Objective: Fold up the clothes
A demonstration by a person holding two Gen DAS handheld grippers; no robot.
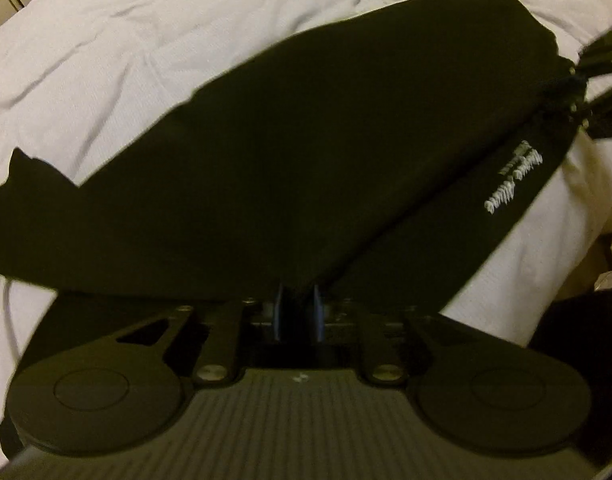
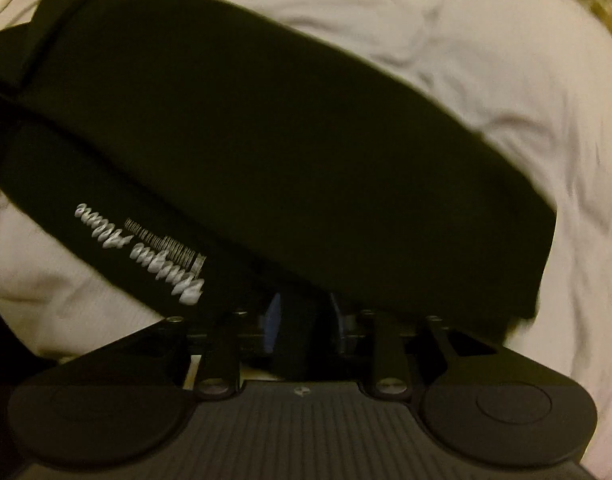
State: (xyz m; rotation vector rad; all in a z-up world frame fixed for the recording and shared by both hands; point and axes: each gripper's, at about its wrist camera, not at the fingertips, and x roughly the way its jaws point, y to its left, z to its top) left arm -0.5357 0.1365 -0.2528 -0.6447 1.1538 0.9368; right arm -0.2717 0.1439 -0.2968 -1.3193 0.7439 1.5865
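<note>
Black cloth fills most of both my wrist views: a dark garment [image 1: 306, 152] lifted off the white bedsheet [image 1: 105, 40], stretched between my two grippers.

From my left wrist, its long axis runs from about 8 o'clock, where a loose end sags onto the sheet, up toward 2 o'clock, where my right gripper [image 1: 586, 76] grips the far end. A folded edge slants from the bottom centre up to that same corner, and white lettering [image 1: 510, 176], too blurred to read, sits along it at roughly 3 o'clock.

My left gripper [image 1: 298, 312] is at 6 o'clock in its own view. Its blue-edged fingers [image 1: 279, 308] stand narrowly apart with a fold of the black cloth pinched between them, so it is clamped on the garment.

From my right wrist the garment [image 2: 285, 140] runs the other way, from about 10 o'clock down to 4 o'clock, its lower right end hanging just above the bedsheet [image 2: 506, 60]. The lettering [image 2: 145, 248] lies at about 8 o'clock, along the near folded edge. At the upper left, around 10 o'clock, dark hardware meets the cloth; it is too dim for me to make out in detail.

My right gripper [image 2: 306, 316] sits at 6 o'clock, its fingers [image 2: 273, 316] a little apart, with dark fabric bunched between them and draped over their tips, so it too is closed on the garment. Both pictures are motion-blurred.
</note>
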